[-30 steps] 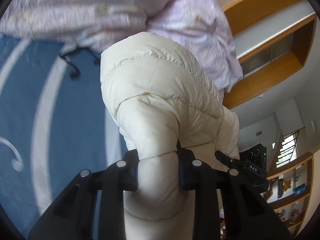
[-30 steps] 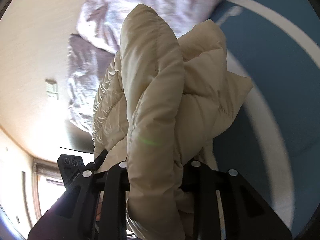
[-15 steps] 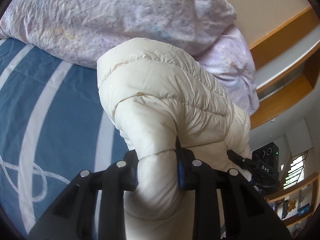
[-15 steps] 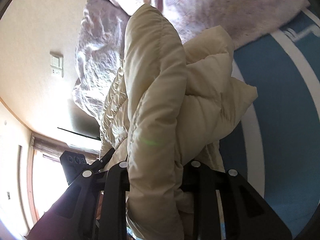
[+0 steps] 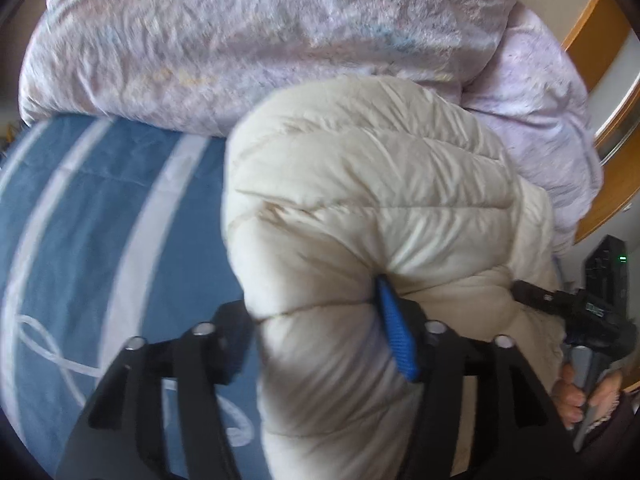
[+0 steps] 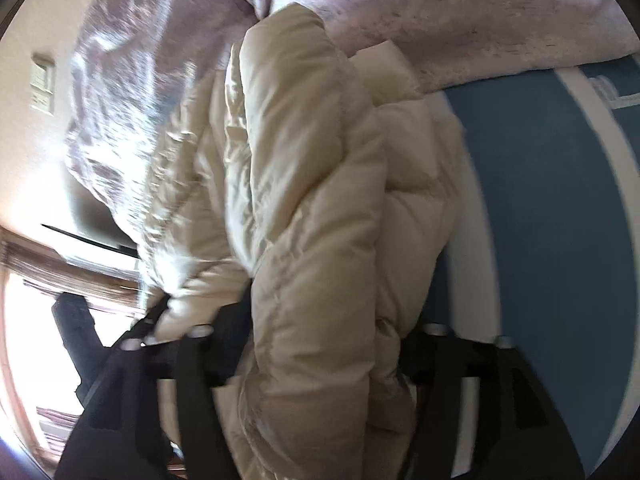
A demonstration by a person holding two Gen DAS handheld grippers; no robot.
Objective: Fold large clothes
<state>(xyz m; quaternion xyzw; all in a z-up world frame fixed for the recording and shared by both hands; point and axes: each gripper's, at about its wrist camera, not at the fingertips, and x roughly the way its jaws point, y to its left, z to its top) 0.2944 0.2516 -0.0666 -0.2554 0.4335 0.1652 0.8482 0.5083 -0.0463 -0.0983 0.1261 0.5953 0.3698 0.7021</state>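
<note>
A cream puffer jacket [image 5: 360,208] is bunched up and held over a blue bedspread [image 5: 92,216] with white stripes. My left gripper [image 5: 316,320] is shut on a thick quilted fold of the jacket, with its blue pad [image 5: 396,336] pressed into the fabric. In the right wrist view the same jacket [image 6: 304,184] fills the middle, and my right gripper [image 6: 324,332] is shut on another thick fold of it. The right gripper also shows at the right edge of the left wrist view [image 5: 576,304], touching the jacket's far side.
A crumpled lilac duvet [image 5: 260,40] lies piled at the far end of the bed, right behind the jacket; it also shows in the right wrist view [image 6: 440,12]. A wooden frame [image 5: 612,92] stands at the right. A wall switch [image 6: 42,82] and a bright window [image 6: 32,340] are at left.
Both grippers have moved with the jacket toward the lilac duvet, which now fills the top of both views. The jaws stand noticeably wider on the fold than in the earlier frames.
</note>
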